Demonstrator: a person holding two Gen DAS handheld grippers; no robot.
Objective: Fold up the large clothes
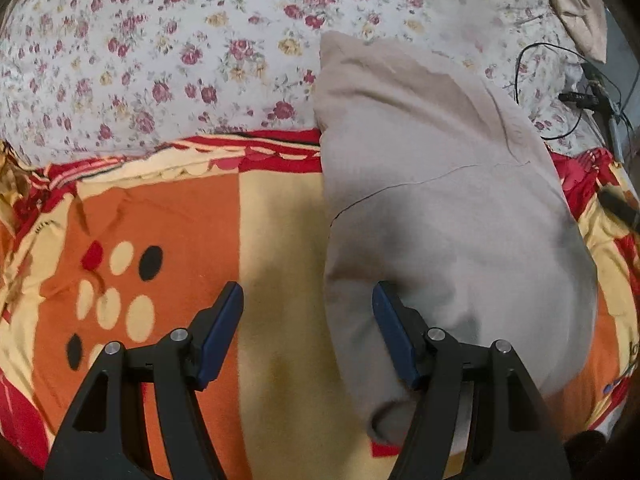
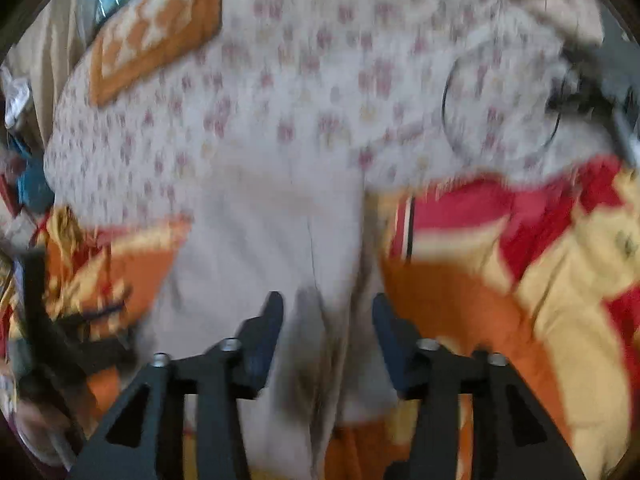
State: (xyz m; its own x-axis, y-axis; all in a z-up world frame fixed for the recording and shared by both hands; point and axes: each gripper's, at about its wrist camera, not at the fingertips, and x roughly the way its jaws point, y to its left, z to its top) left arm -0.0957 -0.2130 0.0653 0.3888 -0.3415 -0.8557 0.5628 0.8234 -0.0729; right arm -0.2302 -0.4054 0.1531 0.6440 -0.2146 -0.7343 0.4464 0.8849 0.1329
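Observation:
A beige garment (image 1: 440, 216) lies lengthwise on the bed, folded narrow, its near end by my left gripper (image 1: 308, 300). That gripper is open; its right finger (image 1: 390, 320) is over the cloth's left edge, its left finger over the blanket. In the blurred right wrist view the same beige garment (image 2: 280, 240) runs up the middle. My right gripper (image 2: 326, 312) is open above its near end, with a fold of cloth between the fingers, not clamped.
An orange, red and cream blanket (image 1: 180, 240) covers the near bed, a floral sheet (image 1: 160, 60) the far part. Black cables (image 1: 576, 96) lie at the right edge. An orange pillow (image 2: 156, 40) lies far left. The other gripper (image 2: 40, 320) shows at the left.

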